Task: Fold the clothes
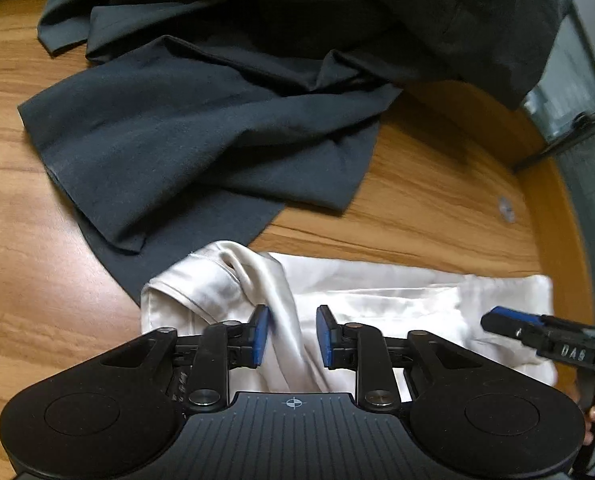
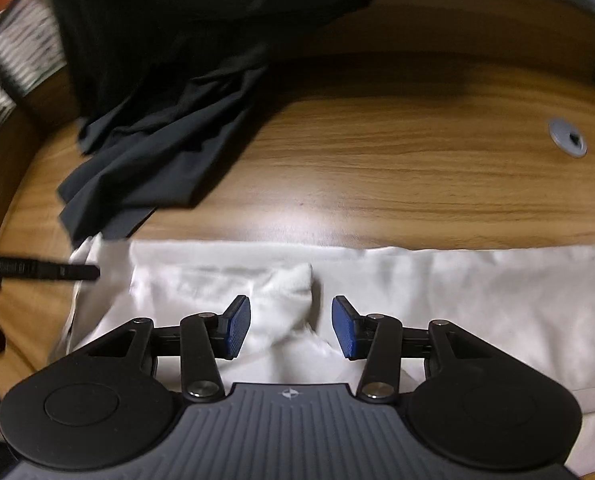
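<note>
- We have the white satin garment [image 1: 377, 292] lying flat on the near part of the wooden table [image 1: 37, 208], already laid into a long band, which suits a further fold across its length.
- Our left gripper [image 1: 292, 332] points steeply down over the garment's left end, where a glossy ridge of fabric [image 1: 273, 300] rises. The jaws straddle that ridge with a gap on each side; the pads [image 1: 261, 330] do not press it, so it is open and nothing is held.
- We judge the raised ridge is the reason for this placement: it gives the pads something to pinch, where flat cloth would not.
- Our right gripper [image 2: 291, 326] hangs over a bunched white lump [image 2: 293, 292] in the middle of the band, jaws standing well apart and clear of it, holding nothing.
- From the right wrist view the left gripper's tip [image 2: 73, 272] shows at the garment's left edge, so the two stand near each other along the same piece.
- The dark garments [image 1: 201, 132] sit heaped further back, one corner just touching the white piece; we take them as waiting their turn.
- A grey cable grommet [image 2: 567, 142] lies in the table, well apart.
</note>
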The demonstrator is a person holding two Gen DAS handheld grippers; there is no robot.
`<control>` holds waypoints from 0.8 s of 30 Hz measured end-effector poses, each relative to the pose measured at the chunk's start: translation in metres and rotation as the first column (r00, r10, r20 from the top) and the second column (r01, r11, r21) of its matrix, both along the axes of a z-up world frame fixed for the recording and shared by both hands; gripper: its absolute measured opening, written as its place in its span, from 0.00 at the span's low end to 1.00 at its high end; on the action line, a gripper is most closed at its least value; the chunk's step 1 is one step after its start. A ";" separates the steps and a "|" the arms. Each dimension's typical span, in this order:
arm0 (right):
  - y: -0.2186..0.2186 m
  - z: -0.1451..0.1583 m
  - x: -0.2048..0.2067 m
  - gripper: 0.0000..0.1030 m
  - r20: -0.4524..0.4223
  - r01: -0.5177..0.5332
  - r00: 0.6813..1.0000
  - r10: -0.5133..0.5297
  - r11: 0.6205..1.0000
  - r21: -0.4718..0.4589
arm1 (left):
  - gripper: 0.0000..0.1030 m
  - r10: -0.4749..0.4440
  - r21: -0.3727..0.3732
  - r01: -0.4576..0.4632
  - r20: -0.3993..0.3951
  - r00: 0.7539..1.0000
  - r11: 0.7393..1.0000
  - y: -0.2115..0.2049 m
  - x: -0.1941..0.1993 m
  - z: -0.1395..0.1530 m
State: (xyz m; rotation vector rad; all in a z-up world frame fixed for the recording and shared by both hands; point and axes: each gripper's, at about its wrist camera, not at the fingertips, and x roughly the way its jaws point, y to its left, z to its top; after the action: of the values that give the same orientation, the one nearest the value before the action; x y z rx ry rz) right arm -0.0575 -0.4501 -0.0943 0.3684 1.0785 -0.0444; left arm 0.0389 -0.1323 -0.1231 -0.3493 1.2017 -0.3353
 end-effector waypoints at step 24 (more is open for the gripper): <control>-0.002 -0.017 -0.010 0.03 0.041 0.140 0.989 -0.145 0.985 0.101 | 0.33 -0.128 0.110 0.106 0.209 0.970 0.988 -0.003 -0.041 0.045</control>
State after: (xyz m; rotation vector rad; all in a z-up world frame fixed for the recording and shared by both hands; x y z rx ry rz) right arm -0.0676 -0.4522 -0.1108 0.5325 1.0072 -0.1099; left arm -0.0019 -0.1355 -0.0785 -0.1522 1.0229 -0.4047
